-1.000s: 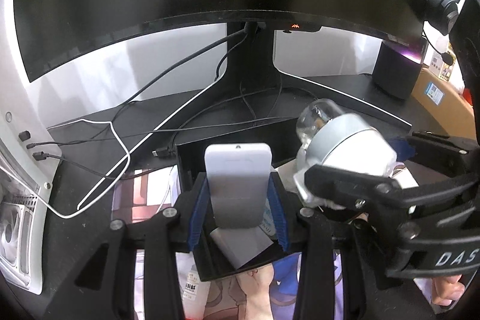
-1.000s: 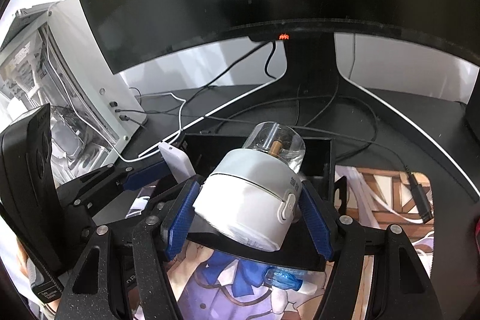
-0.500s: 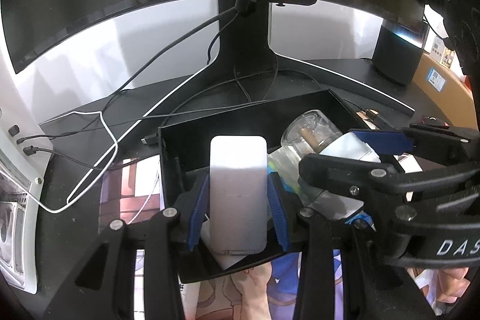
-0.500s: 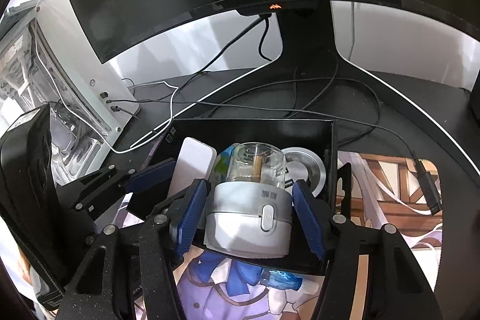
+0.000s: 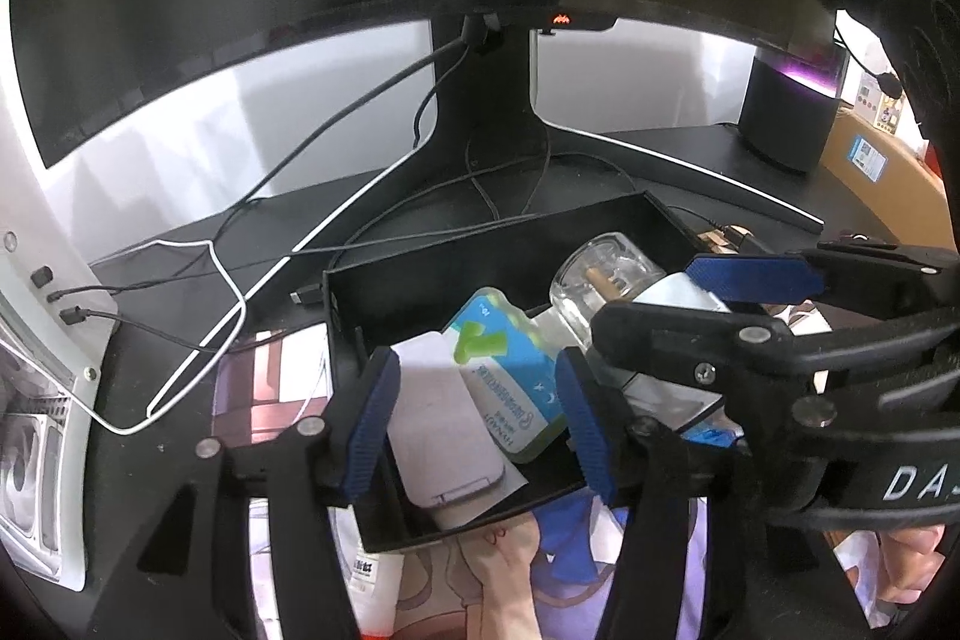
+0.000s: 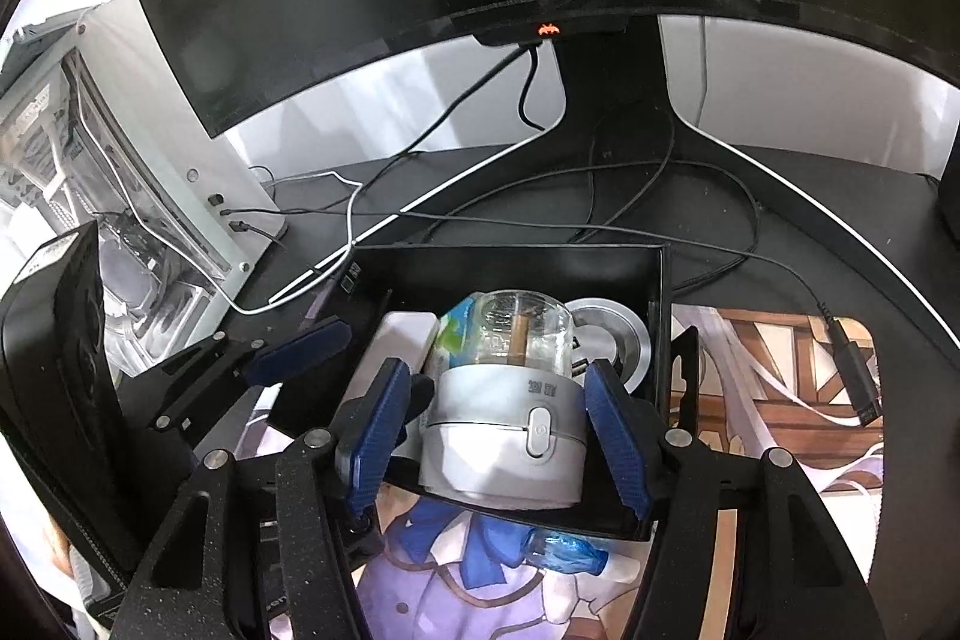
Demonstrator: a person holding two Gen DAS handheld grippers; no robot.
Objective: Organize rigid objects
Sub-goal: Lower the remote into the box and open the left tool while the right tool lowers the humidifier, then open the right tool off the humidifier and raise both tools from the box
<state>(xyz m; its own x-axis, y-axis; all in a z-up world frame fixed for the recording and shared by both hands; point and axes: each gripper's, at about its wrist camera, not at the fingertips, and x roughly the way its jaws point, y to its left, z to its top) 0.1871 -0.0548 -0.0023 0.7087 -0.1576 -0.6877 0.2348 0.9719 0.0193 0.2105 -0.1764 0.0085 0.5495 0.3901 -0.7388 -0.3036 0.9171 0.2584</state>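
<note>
Both grippers stood over the black box (image 5: pixel 651 211).
Left gripper (image 5: pixel 474 418) had just spread, clear of the white case (image 5: pixel 441 430); right gripper (image 6: pixel 501 436) bracketed the grinder (image 6: pixel 510 430), contact unclear; "DA" lettering legible.

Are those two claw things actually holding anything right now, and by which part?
Neither. The left gripper has just opened around the white case; the right gripper's fingers stand clear of the grinder's white base.
</note>
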